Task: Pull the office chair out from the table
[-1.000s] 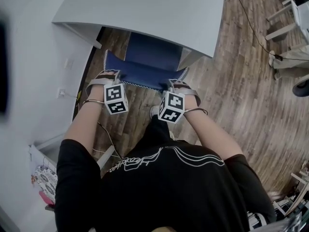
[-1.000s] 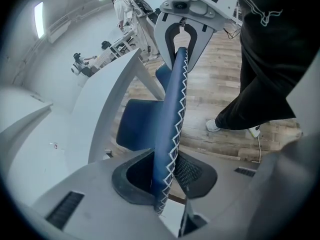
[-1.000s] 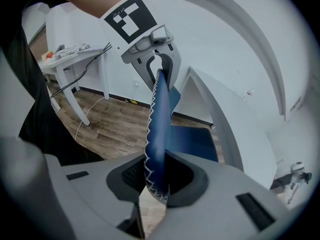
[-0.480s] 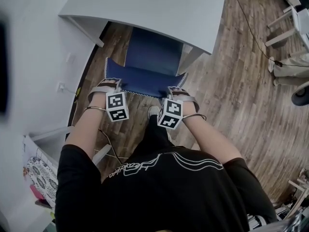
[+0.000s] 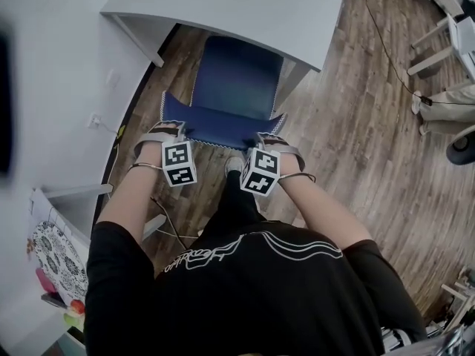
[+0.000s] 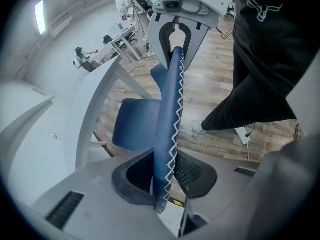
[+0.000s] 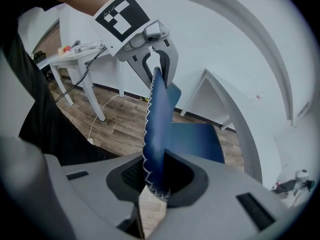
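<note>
Wood floor (image 5: 349, 147), white table (image 5: 245, 6): left gripper (image 5: 170, 130) and right gripper (image 5: 270, 139) clamp office chair (image 5: 237, 76) backrest corners for a straight pull.

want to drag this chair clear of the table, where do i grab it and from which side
The top edge of the backrest, near both corners, from above and behind the chair: it's a thin upright panel, and the table blocks the front.

We saw a deep blue office chair (image 5: 236, 86), with white zigzag stitching edging its backrest (image 6: 170, 114). The table (image 5: 245, 6) was pale grey-white and the floor (image 5: 356, 124) brown wood-grain planks. The grey left gripper (image 5: 171, 127) and right gripper (image 5: 269, 138) carried black-and-white square markers. The shirt (image 5: 252, 295) was black with white line art.
</note>
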Tool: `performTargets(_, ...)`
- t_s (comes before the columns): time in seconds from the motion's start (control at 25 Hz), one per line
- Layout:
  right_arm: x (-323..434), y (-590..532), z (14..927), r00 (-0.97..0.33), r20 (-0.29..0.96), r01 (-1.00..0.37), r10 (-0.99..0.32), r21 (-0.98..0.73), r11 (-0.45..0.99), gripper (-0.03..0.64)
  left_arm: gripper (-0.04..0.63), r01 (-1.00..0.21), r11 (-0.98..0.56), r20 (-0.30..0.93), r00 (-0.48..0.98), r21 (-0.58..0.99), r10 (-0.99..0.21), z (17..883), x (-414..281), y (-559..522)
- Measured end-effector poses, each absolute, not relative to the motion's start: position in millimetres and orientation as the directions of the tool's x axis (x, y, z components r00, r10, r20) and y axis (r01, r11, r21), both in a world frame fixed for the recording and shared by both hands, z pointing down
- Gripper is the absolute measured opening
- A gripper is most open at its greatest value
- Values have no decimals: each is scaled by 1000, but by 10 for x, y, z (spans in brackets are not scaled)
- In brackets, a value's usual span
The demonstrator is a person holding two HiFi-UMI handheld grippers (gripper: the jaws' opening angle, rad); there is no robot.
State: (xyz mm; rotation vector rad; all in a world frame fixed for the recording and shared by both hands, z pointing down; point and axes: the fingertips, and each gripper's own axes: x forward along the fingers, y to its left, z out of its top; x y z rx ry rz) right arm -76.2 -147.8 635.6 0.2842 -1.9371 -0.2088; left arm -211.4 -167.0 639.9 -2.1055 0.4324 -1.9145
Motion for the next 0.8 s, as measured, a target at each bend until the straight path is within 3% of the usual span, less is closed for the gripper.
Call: performTargets(0.8,-777,-669,6246,-382,895,-76,-231,219,973,92,88,-111,-923,926,43,-368,-375,6283,-2138,-870)
